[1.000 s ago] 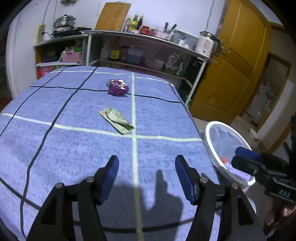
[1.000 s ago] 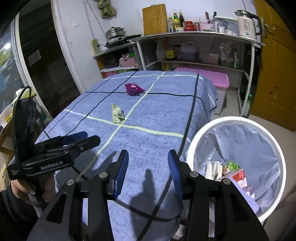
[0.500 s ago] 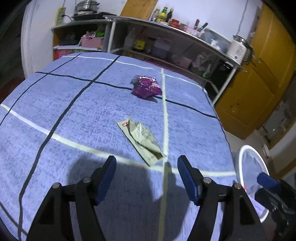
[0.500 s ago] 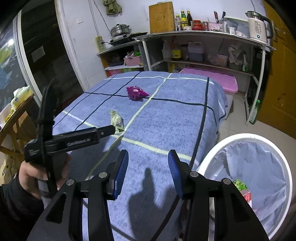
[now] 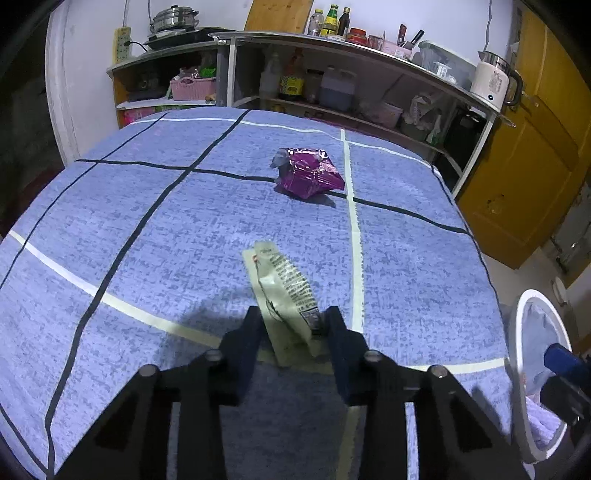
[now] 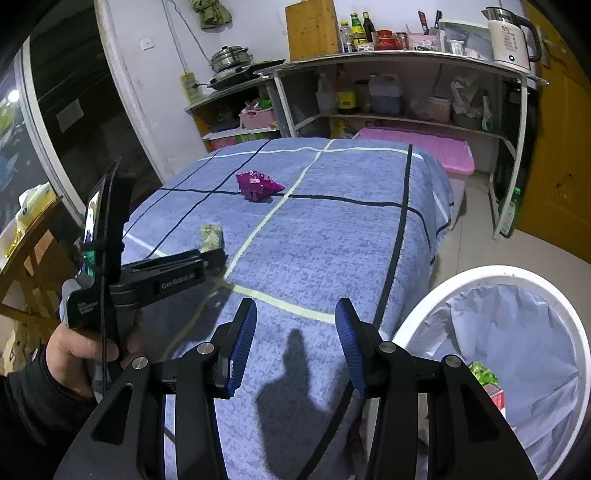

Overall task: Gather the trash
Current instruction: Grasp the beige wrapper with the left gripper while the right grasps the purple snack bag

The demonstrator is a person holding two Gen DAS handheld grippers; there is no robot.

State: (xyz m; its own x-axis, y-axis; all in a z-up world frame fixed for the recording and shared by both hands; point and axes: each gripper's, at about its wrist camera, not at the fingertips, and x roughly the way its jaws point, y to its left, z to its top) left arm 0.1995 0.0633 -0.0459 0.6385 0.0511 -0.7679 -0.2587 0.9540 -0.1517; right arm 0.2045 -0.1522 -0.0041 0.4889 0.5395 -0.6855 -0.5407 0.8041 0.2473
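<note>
- Jaws of the left hand-held gripper (image 5: 293, 325) have just been closing and now pinch the near end of a pale green wrapper (image 5: 284, 291), whose near part bows up between them while its far end lies flat on the blue cloth.
- Right hand-held gripper (image 6: 295, 343) hangs about half open with nothing between its blue pads (image 6: 243, 341), over the near right edge of the bench (image 6: 332, 240).
- A person's hand (image 6: 79, 347) in a dark sleeve grips the left tool's handle at the left of the right wrist view.
- A white-rimmed trash bin (image 6: 424, 314) with a pale liner stands on the floor just beside the bench's right edge; coloured wrappers lie in its bottom.
- Farther along the cloth, a crumpled purple wrapper (image 5: 308, 177) sits on a black stripe, well apart from the green one.
- Behind the bench stand metal shelves (image 6: 406, 59) with bottles, a pot and a white kettle (image 6: 509, 33).
</note>
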